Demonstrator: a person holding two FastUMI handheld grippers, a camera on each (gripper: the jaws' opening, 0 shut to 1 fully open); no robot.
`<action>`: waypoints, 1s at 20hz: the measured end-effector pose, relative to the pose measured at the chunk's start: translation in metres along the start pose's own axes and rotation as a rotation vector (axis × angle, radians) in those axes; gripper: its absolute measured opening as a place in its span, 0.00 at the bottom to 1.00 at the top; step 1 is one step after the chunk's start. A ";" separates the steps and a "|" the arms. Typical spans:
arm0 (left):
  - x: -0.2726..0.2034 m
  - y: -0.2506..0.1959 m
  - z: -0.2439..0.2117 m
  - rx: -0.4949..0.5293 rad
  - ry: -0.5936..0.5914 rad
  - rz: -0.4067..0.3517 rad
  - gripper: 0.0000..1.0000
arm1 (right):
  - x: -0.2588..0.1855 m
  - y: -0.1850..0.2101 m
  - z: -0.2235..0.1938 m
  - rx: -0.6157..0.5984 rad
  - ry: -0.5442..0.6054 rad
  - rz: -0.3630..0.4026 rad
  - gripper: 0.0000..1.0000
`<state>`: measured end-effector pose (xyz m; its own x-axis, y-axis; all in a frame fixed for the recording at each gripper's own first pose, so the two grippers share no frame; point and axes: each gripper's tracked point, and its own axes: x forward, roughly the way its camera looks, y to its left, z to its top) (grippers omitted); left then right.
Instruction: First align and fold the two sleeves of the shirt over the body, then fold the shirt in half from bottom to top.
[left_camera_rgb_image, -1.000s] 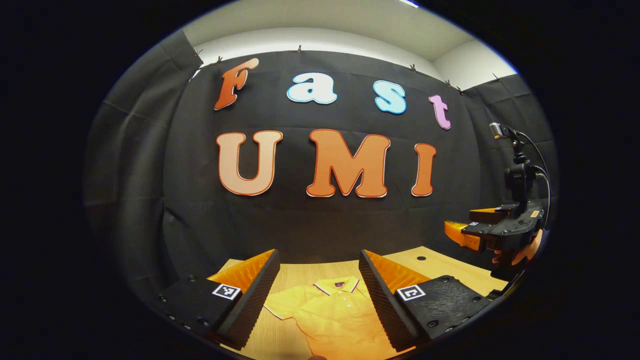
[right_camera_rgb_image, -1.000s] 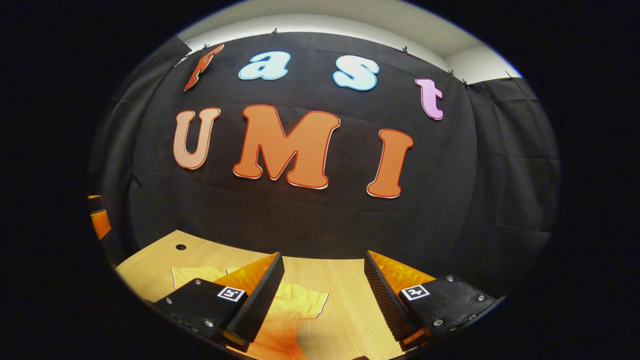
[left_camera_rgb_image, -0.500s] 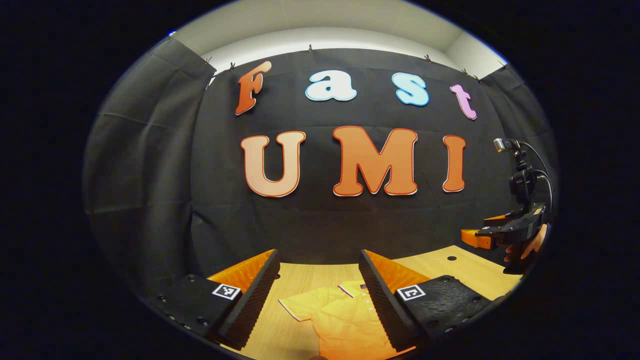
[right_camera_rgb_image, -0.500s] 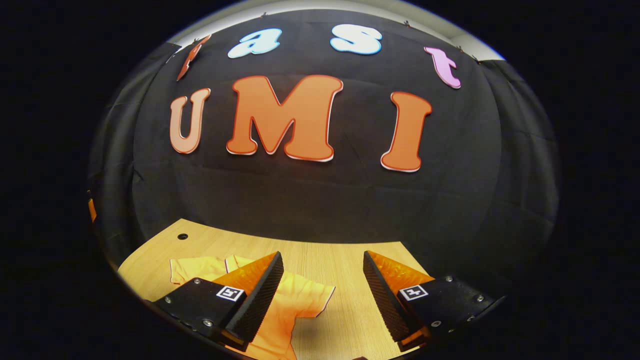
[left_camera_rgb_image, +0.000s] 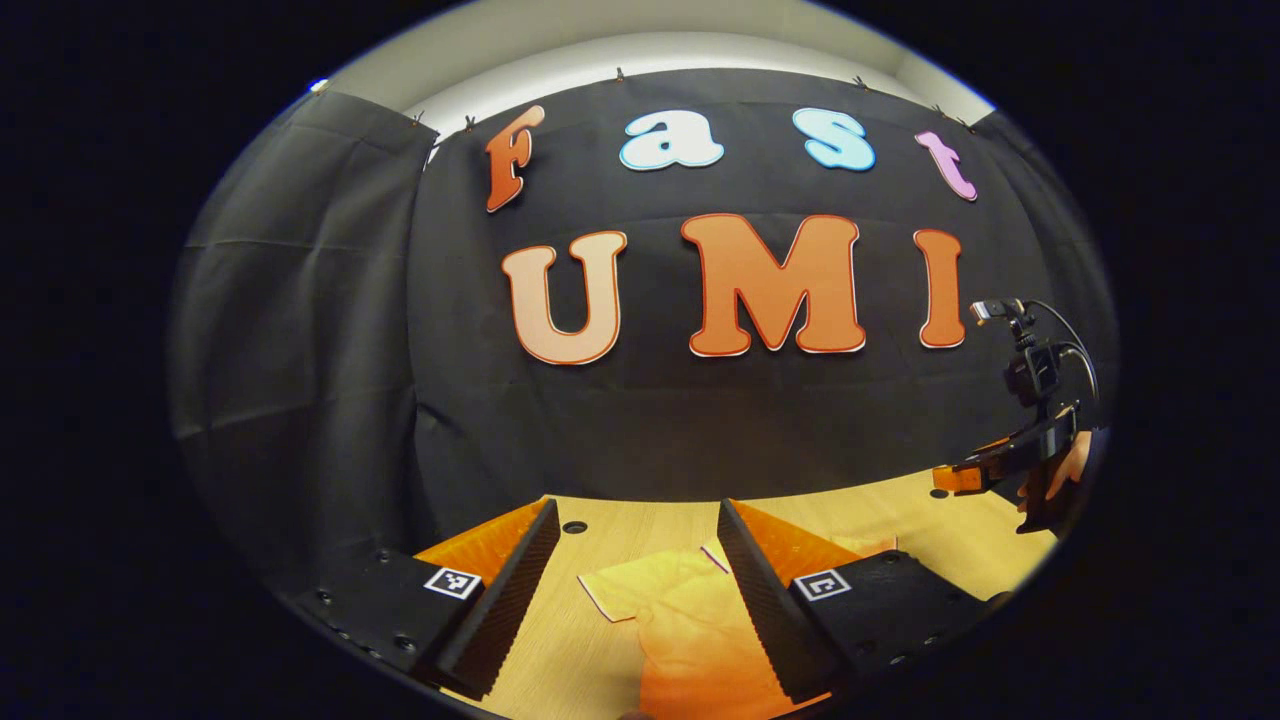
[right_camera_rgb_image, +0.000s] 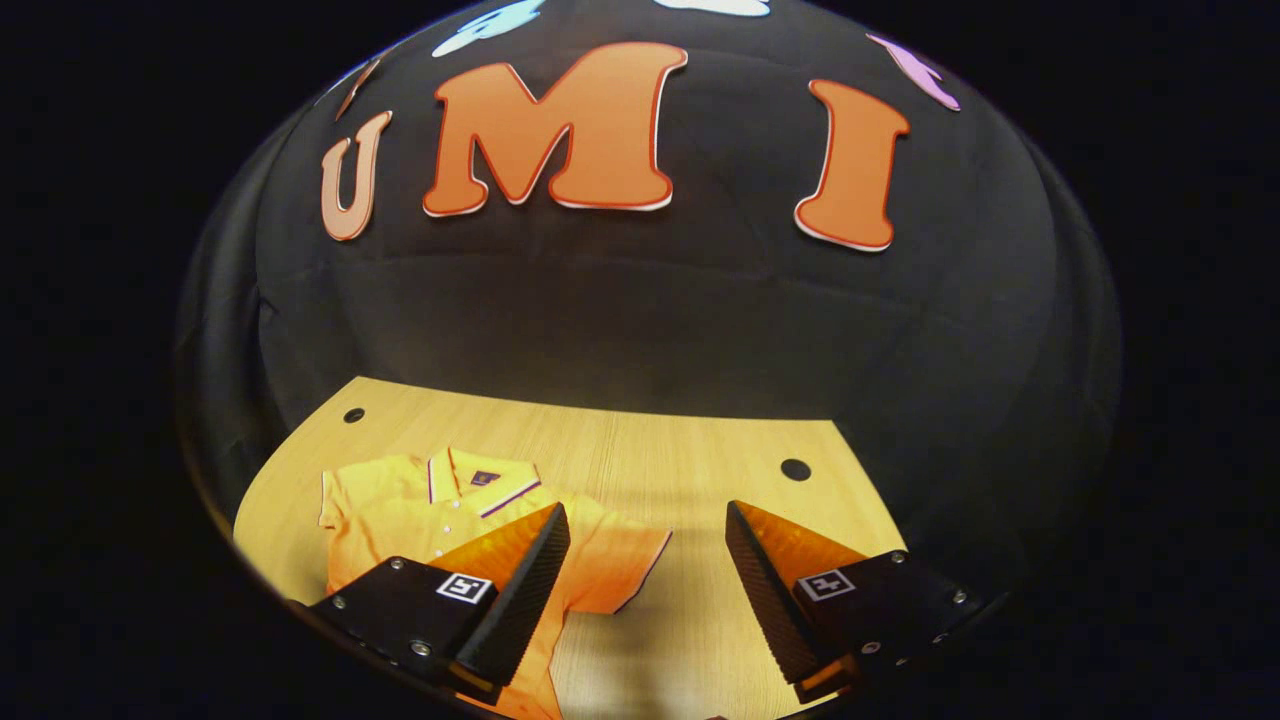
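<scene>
shirt: one, orange polo shirt (right_camera_rgb_image: 440, 515), flat on table (right_camera_rgb_image: 640, 445), toward its left edge in right gripper view
sleeves: two, both spread out, short, dark piping at cuffs
collar: striped edge, toward the far edge
table: light wood grain, two round holes (right_camera_rgb_image: 795, 469) near far edge
left gripper (left_camera_rgb_image: 635, 580): jaws wide, nothing between, above the shirt
right gripper (right_camera_rgb_image: 645, 580): jaws wide, nothing held, over right sleeve and bare wood
fingers: ribbed inner faces
hand (left_camera_rgb_image: 1070, 470): holds the right gripper in left gripper view

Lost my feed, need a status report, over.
Left gripper and right gripper open, above the wooden table. Orange short-sleeved polo shirt flat, sleeves unfolded. Nothing in the way.
</scene>
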<state>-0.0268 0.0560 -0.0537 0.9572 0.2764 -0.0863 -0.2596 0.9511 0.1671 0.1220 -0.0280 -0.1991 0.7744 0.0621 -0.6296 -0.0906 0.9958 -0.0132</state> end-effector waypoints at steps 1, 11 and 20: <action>0.001 -0.001 -0.003 0.004 0.010 0.013 0.97 | 0.012 0.000 -0.006 0.009 0.034 0.007 0.95; -0.005 -0.001 -0.045 0.071 0.153 0.128 0.99 | 0.098 -0.013 -0.067 -0.011 0.286 0.036 0.95; -0.008 0.007 -0.066 0.043 0.240 0.198 0.99 | 0.151 -0.010 -0.139 0.020 0.649 0.072 0.84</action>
<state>-0.0453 0.0699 -0.1166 0.8296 0.4853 -0.2760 -0.4277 0.8702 0.2444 0.1530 -0.0383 -0.4018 0.2310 0.0815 -0.9695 -0.1111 0.9922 0.0569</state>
